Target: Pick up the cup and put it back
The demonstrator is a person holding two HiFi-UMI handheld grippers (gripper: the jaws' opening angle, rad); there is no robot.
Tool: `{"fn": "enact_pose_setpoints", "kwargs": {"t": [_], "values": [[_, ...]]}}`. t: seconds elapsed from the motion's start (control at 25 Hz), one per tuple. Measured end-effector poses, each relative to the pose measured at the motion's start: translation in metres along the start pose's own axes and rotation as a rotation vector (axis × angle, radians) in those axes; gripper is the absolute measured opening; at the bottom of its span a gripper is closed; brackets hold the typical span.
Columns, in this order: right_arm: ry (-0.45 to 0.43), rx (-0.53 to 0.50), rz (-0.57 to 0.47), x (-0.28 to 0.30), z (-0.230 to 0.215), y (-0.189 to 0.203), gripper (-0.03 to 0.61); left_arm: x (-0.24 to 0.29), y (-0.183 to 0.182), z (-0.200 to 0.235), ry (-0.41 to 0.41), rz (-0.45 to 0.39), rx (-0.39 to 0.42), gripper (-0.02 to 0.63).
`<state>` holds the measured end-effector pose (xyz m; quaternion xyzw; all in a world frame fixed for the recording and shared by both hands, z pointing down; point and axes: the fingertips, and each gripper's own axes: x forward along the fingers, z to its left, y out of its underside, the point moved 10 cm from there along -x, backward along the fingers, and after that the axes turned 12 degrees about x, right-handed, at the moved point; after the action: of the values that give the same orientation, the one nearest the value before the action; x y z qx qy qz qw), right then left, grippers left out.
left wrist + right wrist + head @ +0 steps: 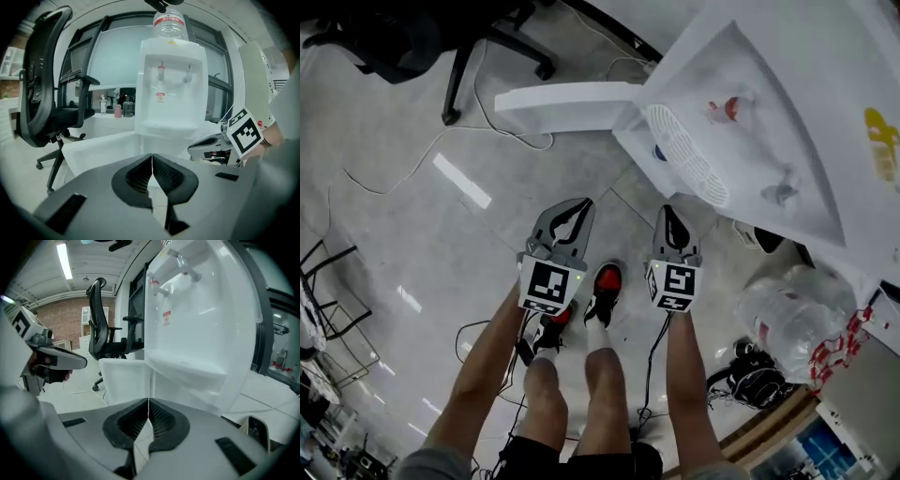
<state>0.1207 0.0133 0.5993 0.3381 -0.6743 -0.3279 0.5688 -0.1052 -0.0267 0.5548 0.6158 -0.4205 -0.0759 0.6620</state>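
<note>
At two o'clock from me, the water dispenser (741, 122) is looming; at seven o'clock of it the left gripper (575, 211) and right gripper (667, 216) are hovering, fingers clenched on nothing. I am seeing no cup, so reaching blind is risking knocking it.

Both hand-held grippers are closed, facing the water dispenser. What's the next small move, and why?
Probably open the right hand-held gripper: it and the left hand-held gripper are shut and empty, facing the water dispenser, so neither could take anything yet.
</note>
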Motion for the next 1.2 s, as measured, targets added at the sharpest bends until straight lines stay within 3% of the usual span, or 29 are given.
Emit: {"fn": "enact_pose_setpoints", "kwargs": {"t": [0.48,0.88,0.96,1.2], "values": [[0.016,-0.002,-0.024,0.088,-0.033,0.076,0.018,0.079,0.081,-0.007,-0.004,-0.034,-0.012,0.025],[0.082,0.015,-0.048,0.129,-0.054,0.099,0.029,0.111,0.114,-0.008,-0.003,-0.046,0.008,0.025],[0.093,0.029,-0.046,0.138,-0.058,0.1,0.119,0.115,0.116,-0.008,-0.006,-0.048,0.008,0.025],[0.136,0.068,-0.038,0.169,-0.071,0.107,0.275,0.126,0.124,-0.005,-0.014,-0.067,0.02,0.025]]}}
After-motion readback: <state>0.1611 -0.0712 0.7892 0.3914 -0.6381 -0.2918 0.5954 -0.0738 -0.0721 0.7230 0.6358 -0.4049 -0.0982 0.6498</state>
